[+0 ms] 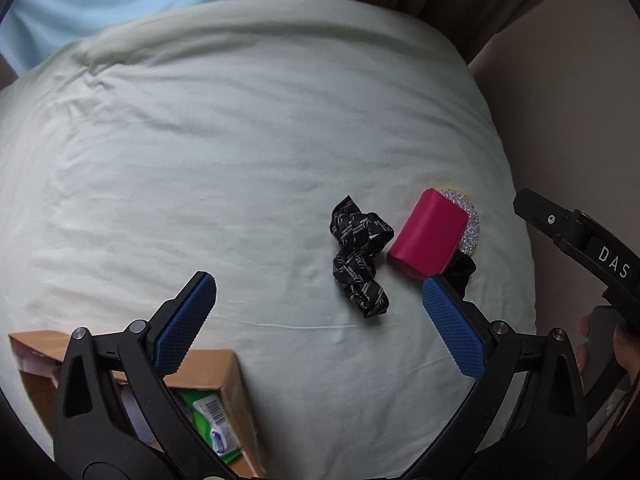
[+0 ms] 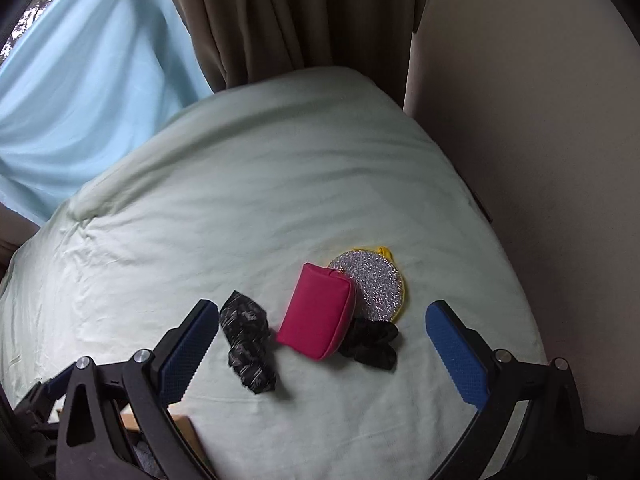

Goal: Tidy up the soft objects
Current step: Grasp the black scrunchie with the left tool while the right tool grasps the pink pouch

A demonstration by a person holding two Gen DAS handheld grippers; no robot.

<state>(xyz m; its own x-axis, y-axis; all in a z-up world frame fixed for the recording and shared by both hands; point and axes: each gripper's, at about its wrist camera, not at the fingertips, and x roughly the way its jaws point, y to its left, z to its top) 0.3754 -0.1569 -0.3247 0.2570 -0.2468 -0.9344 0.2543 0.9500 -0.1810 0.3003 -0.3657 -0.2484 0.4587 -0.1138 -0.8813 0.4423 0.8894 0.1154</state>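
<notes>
Right hand-held gripper hovers, spread, over pink pouch.

The bed is covered in pale, matt, softly creased cloth. The pink pouch looks smooth with a faint sheen. The round scrubber is glittery silver and rough, edged in yellow. The printed black cloth is matt. The cardboard box is dull brown. The left gripper has matt black plastic, blue dimpled pads and shiny metal pins.
</notes>
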